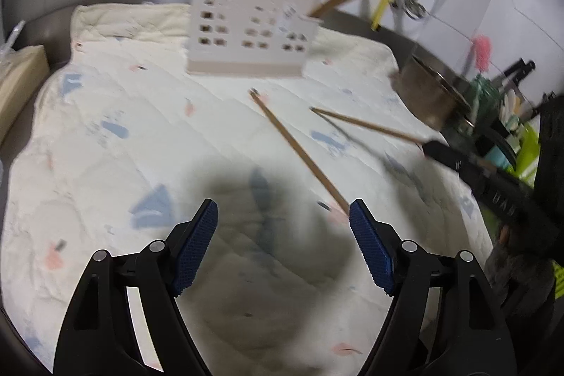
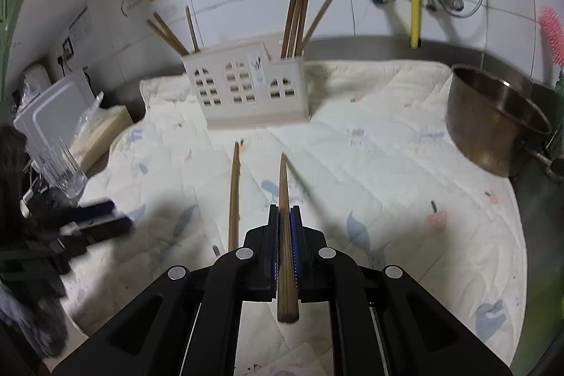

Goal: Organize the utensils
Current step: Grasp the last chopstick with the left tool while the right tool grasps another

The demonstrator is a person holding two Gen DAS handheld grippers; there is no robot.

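Two chopsticks are outside the utensil holder [image 2: 252, 90]: one chopstick [image 2: 286, 235] is pinched between the pressed-together pads of the right claw [image 2: 284, 217], its narrow tip pointing ahead toward the holder, and a loose chopstick [image 1: 296, 148] is left lying on the quilted cloth [image 1: 123, 164] that covers the counter. The left claw [image 1: 283, 217] is held spread and empty above the cloth. The loose chopstick's near end is seen just beside the left claw's right finger [image 1: 368, 244], and its long axis runs away from that finger, up and leftward toward the holder. The left claw is judged the nearer one for it; the stick is not yet between the jaws, so a shift to the right would be called for
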